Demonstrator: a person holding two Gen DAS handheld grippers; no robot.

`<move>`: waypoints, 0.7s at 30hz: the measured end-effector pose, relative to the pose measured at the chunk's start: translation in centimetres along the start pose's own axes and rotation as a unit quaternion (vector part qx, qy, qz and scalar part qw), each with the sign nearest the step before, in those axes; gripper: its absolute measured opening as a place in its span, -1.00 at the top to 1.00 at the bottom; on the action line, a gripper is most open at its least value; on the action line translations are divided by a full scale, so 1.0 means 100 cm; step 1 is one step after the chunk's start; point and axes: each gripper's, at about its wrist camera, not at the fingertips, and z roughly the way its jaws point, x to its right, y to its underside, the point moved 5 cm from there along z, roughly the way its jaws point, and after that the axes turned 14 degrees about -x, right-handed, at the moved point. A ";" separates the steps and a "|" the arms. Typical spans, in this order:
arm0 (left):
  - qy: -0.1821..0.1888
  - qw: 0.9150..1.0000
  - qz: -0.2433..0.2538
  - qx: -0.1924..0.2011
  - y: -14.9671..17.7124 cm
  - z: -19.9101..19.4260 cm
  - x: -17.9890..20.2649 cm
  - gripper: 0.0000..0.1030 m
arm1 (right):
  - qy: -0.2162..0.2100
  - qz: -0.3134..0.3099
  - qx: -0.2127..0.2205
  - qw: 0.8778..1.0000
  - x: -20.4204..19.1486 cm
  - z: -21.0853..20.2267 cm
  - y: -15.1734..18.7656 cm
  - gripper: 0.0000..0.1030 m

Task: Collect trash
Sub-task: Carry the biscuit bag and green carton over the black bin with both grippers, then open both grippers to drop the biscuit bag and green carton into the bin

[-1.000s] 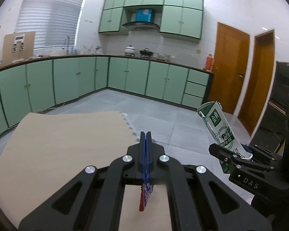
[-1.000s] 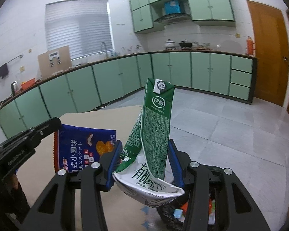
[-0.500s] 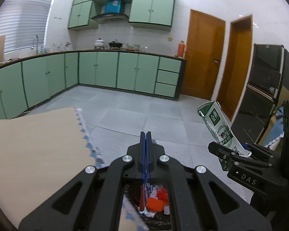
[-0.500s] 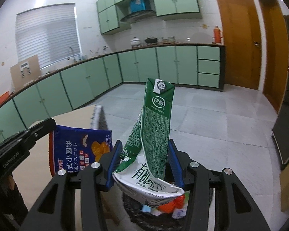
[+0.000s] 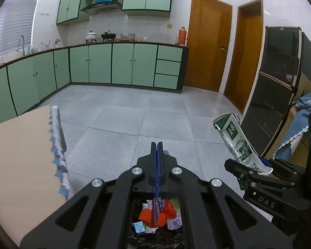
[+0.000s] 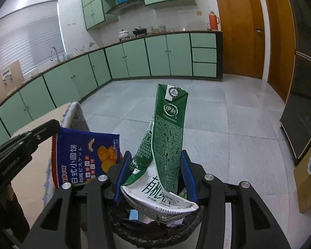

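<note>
A thin blue snack packet (image 5: 156, 178) hangs edge-on between the pads of my left gripper (image 5: 157, 145), which is shut on it. Its printed face (image 6: 87, 155) shows in the right wrist view, hanging from the left gripper (image 6: 49, 128). My right gripper (image 6: 153, 159) is shut on a crushed green and white milk carton (image 6: 170, 128), which sticks up from its blue pads. From the left wrist view, the carton (image 5: 234, 137) and right gripper (image 5: 248, 169) are to the right. Below both grippers is a black-bagged trash bin (image 5: 155, 238) holding orange scraps and wrappers; its rim (image 6: 155, 235) shows under the carton.
A beige table (image 5: 20, 155) with a blue-trimmed cloth edge lies on the left. Grey tiled floor stretches ahead to green cabinets (image 5: 122, 64). Wooden doors (image 5: 207, 49) and a dark cabinet (image 5: 280, 83) stand on the right, with blue cloth (image 5: 300, 124) beside it.
Both grippers have swung right and down, off the table and over the trash bin, which has come into view beneath them. Packet and carton stay gripped.
</note>
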 end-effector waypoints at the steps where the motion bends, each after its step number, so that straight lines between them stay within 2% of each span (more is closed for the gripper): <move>1: 0.000 1.000 -0.001 -0.003 -0.003 0.006 0.002 1.00 | 0.000 0.001 -0.003 1.000 0.002 0.003 0.000 0.09; 9: -0.009 1.000 0.000 -0.020 -0.002 0.032 0.011 1.00 | -0.002 0.001 -0.033 0.999 0.006 0.032 0.002 0.08; 16: -0.019 0.999 -0.012 -0.033 -0.009 0.045 0.004 0.97 | 0.002 -0.005 -0.054 0.999 0.007 0.049 0.001 0.05; 21: -0.021 0.999 -0.020 -0.038 -0.007 0.046 0.000 0.89 | 0.005 -0.002 -0.051 0.999 0.008 0.050 -0.002 -0.10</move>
